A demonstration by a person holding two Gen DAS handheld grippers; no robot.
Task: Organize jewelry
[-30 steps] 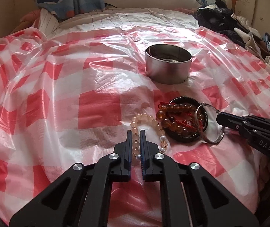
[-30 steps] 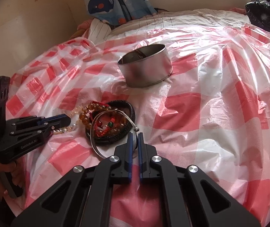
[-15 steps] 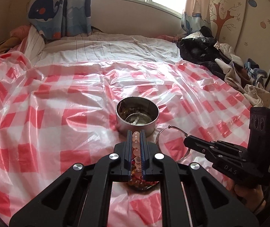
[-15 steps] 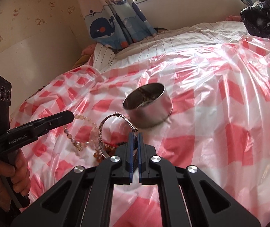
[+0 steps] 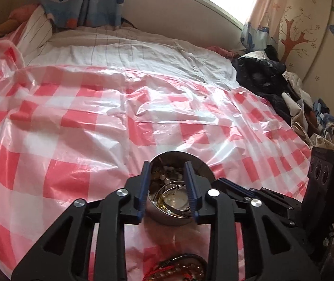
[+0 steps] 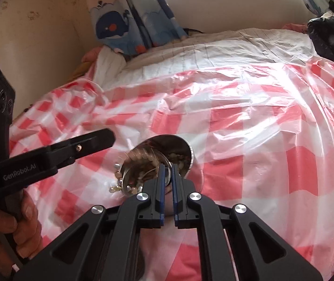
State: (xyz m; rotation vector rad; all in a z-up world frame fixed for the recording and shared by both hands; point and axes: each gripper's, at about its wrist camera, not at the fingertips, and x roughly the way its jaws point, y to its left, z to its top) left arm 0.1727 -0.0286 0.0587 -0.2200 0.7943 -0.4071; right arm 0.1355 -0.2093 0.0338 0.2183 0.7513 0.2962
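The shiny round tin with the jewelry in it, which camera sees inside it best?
The left wrist view. It looks down into the tin, framed between the open left gripper, so beads and a silver bangle show. The right wrist view sees the tin lower, partly hidden by the right gripper.

The left tool (image 5: 167, 178) covers the near rim of the metal tin (image 5: 181, 213), whose beads blur into a tangle. The dark bracelets (image 5: 181, 265) are cut off by the bottom edge. Whether the right tool (image 6: 168, 175) grips anything cannot be told.
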